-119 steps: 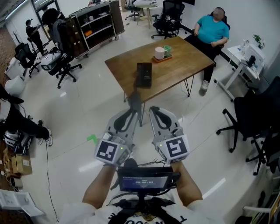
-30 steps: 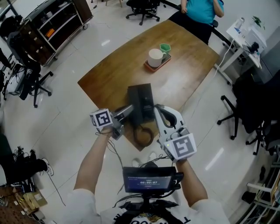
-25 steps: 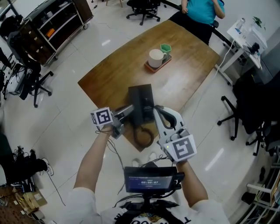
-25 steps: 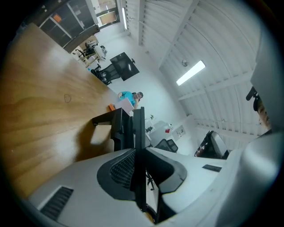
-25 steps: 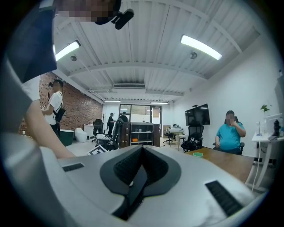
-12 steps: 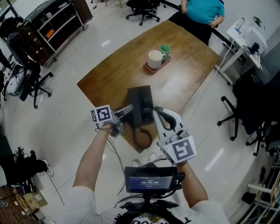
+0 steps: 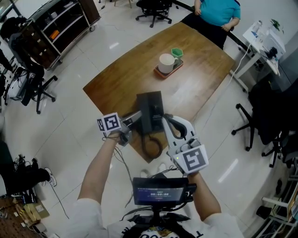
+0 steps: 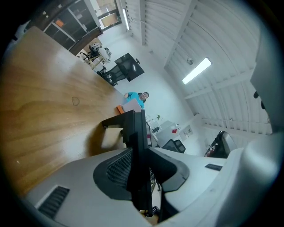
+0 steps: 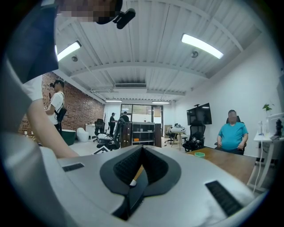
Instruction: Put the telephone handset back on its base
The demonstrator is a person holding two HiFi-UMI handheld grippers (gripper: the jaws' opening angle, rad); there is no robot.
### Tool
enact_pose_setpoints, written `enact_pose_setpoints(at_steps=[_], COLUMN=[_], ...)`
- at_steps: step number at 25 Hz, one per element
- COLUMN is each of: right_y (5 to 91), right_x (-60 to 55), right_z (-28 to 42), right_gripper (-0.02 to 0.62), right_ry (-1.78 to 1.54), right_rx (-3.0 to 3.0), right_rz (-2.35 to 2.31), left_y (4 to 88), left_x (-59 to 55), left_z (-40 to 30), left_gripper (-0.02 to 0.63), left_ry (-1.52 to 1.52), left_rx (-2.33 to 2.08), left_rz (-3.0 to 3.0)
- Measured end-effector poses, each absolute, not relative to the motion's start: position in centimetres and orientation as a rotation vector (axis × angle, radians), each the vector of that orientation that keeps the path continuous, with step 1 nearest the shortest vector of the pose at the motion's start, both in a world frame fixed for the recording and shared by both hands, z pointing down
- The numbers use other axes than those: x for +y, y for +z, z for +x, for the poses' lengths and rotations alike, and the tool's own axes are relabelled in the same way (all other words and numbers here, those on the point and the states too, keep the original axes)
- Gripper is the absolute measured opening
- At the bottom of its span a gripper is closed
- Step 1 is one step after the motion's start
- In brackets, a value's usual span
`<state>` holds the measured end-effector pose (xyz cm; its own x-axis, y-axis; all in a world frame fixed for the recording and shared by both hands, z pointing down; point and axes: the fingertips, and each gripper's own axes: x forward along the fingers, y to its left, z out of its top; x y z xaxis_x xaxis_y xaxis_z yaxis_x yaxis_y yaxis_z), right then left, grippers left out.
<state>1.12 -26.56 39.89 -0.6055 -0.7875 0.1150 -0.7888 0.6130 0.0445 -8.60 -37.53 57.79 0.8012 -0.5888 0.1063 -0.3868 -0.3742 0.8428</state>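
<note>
A black telephone (image 7: 151, 109) lies near the front corner of the wooden table (image 7: 121, 79), its coiled cord (image 7: 151, 146) hanging over the edge. My left gripper (image 7: 138, 116) reaches the phone's left side. In the left gripper view the black handset (image 8: 138, 128) stands edge-on between the jaws of this gripper (image 8: 141, 153). The jaws are opening, and a thin slit shows beside one pad. My right gripper (image 7: 164, 117) hovers at the phone's front right, shut and empty; the right gripper view shows its jaws (image 9: 141, 153) meeting with nothing between them.
A white mug (image 7: 165, 62) and a green cup (image 7: 177, 52) sit on a small tray at the table's far side. A person in a teal shirt (image 7: 219, 11) sits beyond the table. Office chairs (image 7: 265, 116) stand to the right, shelving (image 7: 51, 28) at the far left.
Nearly five seconds ago both grippers hung over the floor, short of the table. Over the last second they have stayed almost still at the phone, the left one edging slightly right.
</note>
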Motion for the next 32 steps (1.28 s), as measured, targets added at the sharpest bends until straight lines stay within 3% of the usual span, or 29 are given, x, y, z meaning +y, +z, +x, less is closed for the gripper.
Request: enact_pose_setpoints(at_steps=[3,7,8,11,32], right_y=[39.9,39.8,39.8,39.9,41.0], right_x=[-26.6,-26.6,-26.6,-26.7,-26.5], right_z=[1.0,0.9,0.9,0.9,0.8], right_gripper=[0.005,0.005,0.005,0.005,0.005], right_ry=[0.017,0.012,0.013,0.020,0.048], right_rx=[-2.711,-2.714,-2.715,-2.713,-2.686], right_rz=[1.326,1.322,1.322,1.325,1.307], left_y=[57.8,58.0,57.9,57.2,57.3], left_x=[-37.7,-37.5,-37.4,-37.2,-37.4], left_z=[-8.9,-8.8,-8.7,-8.4,-8.8], left_gripper=[0.147,0.147,0.146,0.062,0.060], left_ry=[-0.253,-0.232,-0.240,-0.267,-0.442], left_rx=[-0.746,-0.753,-0.744,-0.700,-0.580], left_rz=[2.012,2.017,2.020,2.027,1.982])
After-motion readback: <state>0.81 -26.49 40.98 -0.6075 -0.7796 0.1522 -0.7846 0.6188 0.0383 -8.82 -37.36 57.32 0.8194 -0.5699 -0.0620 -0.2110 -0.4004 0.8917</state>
